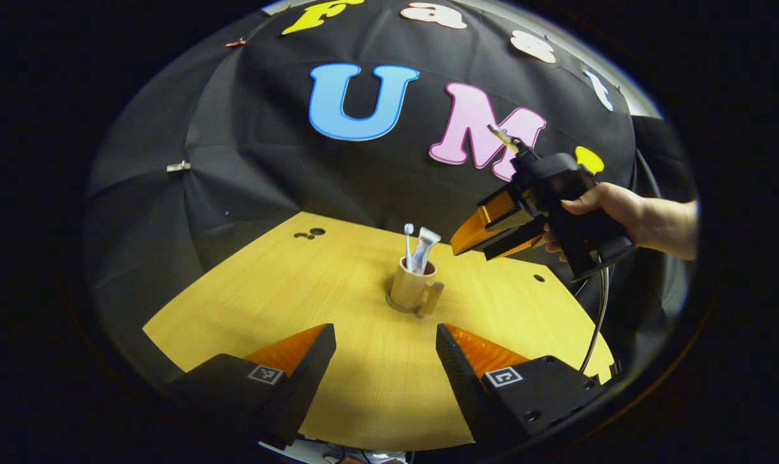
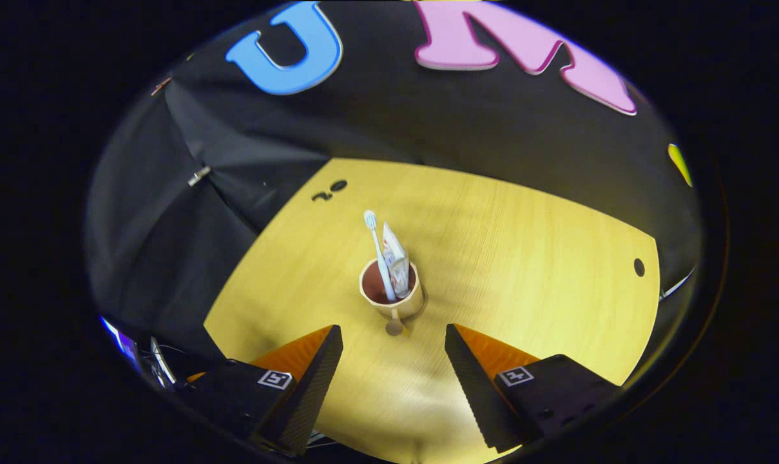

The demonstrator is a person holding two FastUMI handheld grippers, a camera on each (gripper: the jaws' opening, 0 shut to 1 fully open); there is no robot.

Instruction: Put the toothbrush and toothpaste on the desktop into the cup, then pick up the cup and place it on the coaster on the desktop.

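Note:
A tan cup with a handle stands upright on a round coaster in the middle of the wooden desktop. A white toothbrush and a toothpaste tube stick up out of it. My left gripper is open, low over the desk, a short way in front of the cup. In the right gripper view the cup holds the toothbrush and tube; my right gripper is open above and just short of it. The right gripper, held by a hand, hovers to the cup's right.
The booth's black cloth wall rises behind the desk. Small dark holes mark the desktop's far left, and one hole its right. A cable hangs off the right edge. The desk's edges drop off left and right.

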